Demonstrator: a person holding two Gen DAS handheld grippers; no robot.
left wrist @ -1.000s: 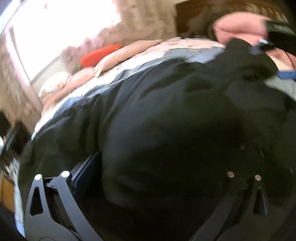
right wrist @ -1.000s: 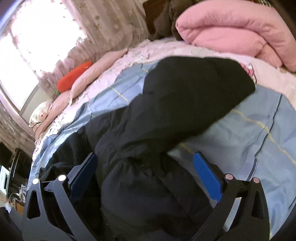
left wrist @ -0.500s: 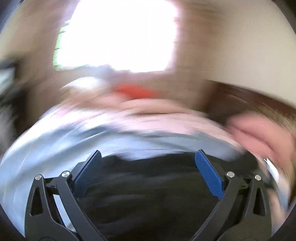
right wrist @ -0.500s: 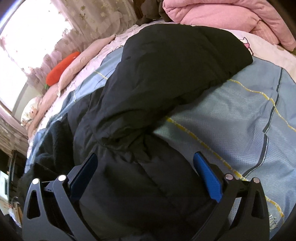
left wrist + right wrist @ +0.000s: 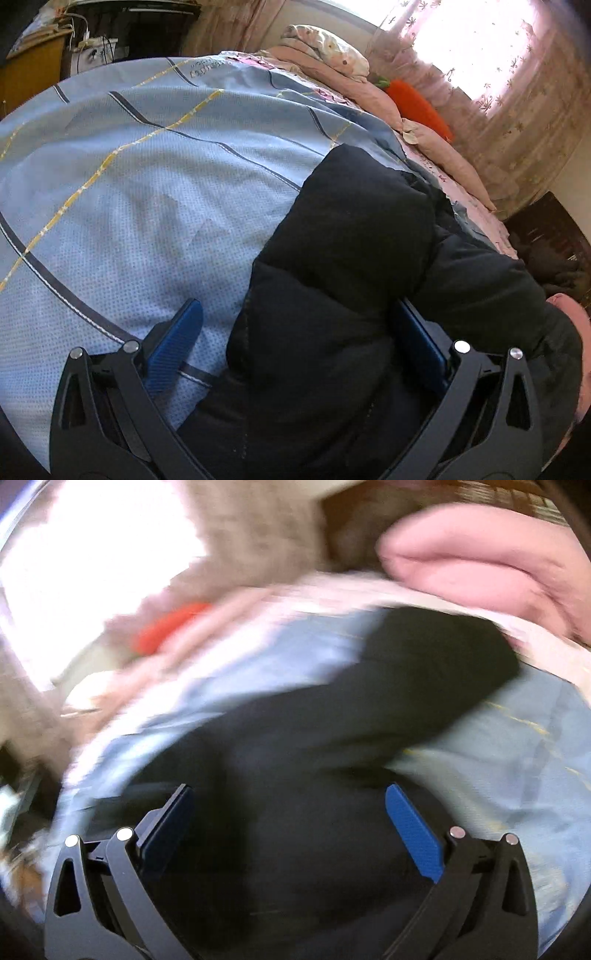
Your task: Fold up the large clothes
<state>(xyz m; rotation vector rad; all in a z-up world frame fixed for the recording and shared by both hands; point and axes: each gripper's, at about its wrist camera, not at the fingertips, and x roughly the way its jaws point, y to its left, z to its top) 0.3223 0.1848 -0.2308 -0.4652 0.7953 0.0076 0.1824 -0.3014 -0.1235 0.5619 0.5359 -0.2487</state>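
A black padded jacket [image 5: 354, 258] lies on a light blue checked bedsheet [image 5: 140, 192]. In the left wrist view my left gripper [image 5: 295, 332] is open, low over the jacket's near edge; its right finger is half hidden behind the dark fabric and nothing is pinched. In the blurred right wrist view the jacket [image 5: 332, 746] spreads below, one sleeve reaching to the upper right. My right gripper [image 5: 288, 812] is open above the jacket's body, holding nothing.
A red-orange plush [image 5: 417, 103] and pink pillows [image 5: 436, 147] lie along the curtained window side. A folded pink duvet [image 5: 480, 561] sits at the head of the bed. A wooden desk [image 5: 33, 62] stands beyond the bed's far edge.
Both grippers have swung quickly. The left view went from pressed against the jacket, through a blur, to looking across the sheet at the jacket's edge. The right view lifted and turned blurred. Both stay open.
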